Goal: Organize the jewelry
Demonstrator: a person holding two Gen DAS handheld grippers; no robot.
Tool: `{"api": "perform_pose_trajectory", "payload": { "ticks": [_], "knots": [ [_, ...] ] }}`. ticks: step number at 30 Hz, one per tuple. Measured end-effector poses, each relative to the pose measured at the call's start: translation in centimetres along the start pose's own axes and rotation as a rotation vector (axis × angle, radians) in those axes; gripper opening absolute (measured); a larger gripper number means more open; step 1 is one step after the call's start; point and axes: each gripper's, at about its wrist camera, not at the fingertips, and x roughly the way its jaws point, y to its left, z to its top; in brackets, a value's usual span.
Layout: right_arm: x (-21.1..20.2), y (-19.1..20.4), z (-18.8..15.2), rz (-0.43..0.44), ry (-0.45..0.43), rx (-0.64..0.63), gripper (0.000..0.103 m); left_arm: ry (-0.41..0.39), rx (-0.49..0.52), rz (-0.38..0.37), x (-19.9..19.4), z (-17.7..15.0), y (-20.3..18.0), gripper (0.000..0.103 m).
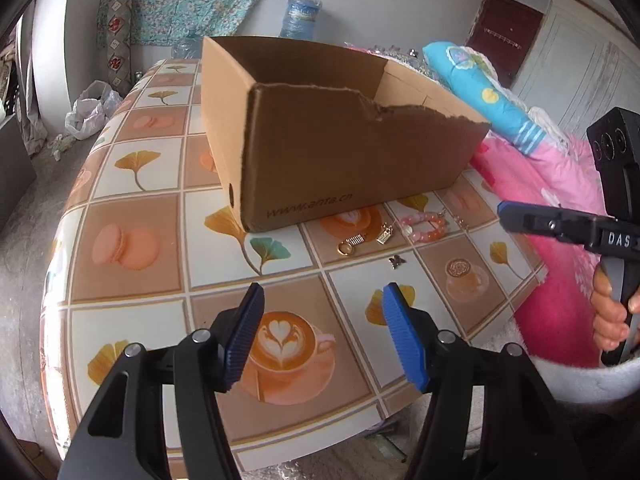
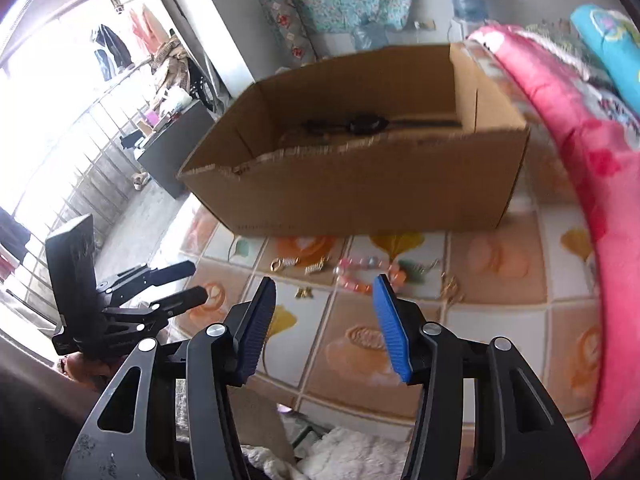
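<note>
Several small jewelry pieces lie on the patterned tablecloth in front of an open cardboard box: a pink bead bracelet, a gold ring with a spring, a gold charm and a tiny gold charm. My left gripper hovers open over the table short of them, nothing between its fingers. My right gripper is open too, empty, above the bracelet and the tiny gold charm. The box holds a dark object. The left gripper shows at the left.
A pink blanket and a blue pillow crowd the table's right side. The table's rounded edge drops to the grey floor on the left. A water bottle stands behind the box. A hand grips the right tool's handle.
</note>
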Motion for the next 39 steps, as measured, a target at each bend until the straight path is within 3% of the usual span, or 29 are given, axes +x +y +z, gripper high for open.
{"api": "perform_pose_trajectory", "payload": {
  "ticks": [7, 12, 22, 39],
  "knots": [
    [2.6, 2.1, -1.0, 0.041, 0.058, -0.012, 0.025, -0.021, 0.067, 0.071, 2.0, 0.6, -2.0, 0.060],
    [3.6, 2.3, -0.3, 0.037, 0.062, -0.023, 0.025, -0.036, 0.129, 0.083, 3.1, 1.0, -3.2, 0.052],
    [4.6, 2.0, -0.4, 0.027, 0.066, -0.014, 0.025, 0.023, 0.212, 0.112, 6.3, 1.7, -3.8, 0.021],
    [4.2, 0.6, -0.8, 0.047, 0.067, -0.001, 0.025, 0.040, 0.336, 0.097, 7.6, 3.0, -4.1, 0.014]
  ]
}}
